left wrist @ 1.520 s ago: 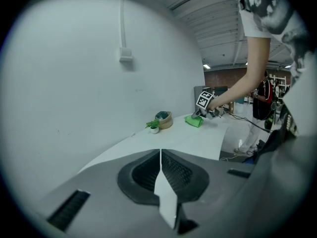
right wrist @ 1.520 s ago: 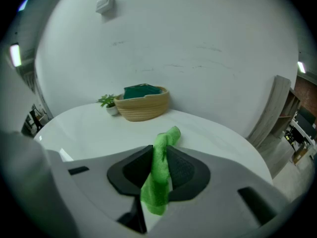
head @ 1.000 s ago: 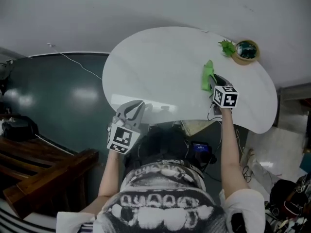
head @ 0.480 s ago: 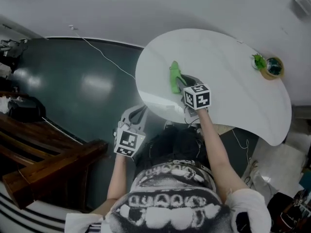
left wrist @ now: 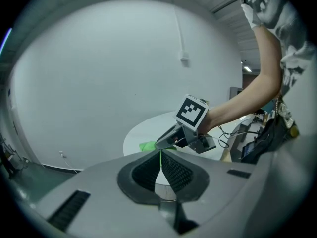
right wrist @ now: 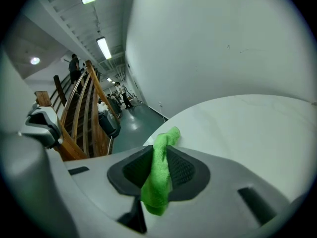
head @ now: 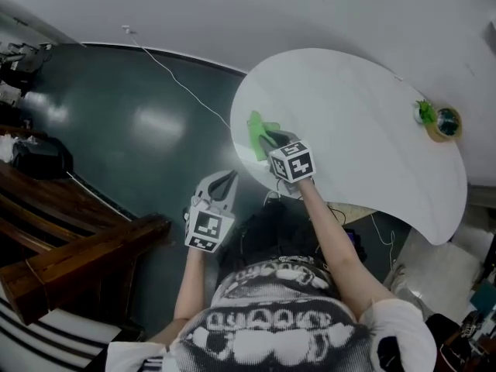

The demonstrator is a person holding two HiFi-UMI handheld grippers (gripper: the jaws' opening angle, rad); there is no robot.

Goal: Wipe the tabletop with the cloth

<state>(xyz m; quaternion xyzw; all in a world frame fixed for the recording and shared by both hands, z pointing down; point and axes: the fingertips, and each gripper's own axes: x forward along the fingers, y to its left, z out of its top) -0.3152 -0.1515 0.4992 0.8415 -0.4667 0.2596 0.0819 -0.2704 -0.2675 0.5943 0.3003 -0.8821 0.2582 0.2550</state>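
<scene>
A bright green cloth [head: 258, 132] lies pressed on the left part of the white rounded tabletop [head: 364, 130], near its left edge. My right gripper [head: 269, 141] is shut on the cloth [right wrist: 159, 175], which bunches up between its jaws and pokes out ahead of them. My left gripper [head: 222, 181] hangs off the table, to the left of its near edge and above the dark floor; its jaws are shut with nothing between them. In the left gripper view [left wrist: 161, 157] the right gripper and the cloth [left wrist: 150, 146] show over the table.
A small round pot with a green plant [head: 439, 120] stands at the table's far right edge. Dark wooden benches [head: 70, 239] stand at the left on the dark green floor. A white cable [head: 174, 80] runs across the floor. Wires hang under the table's near edge.
My right gripper has swept the cloth leftwards across the tabletop, from the right side near the plant pot to the left edge. The left gripper stays low off the table.
</scene>
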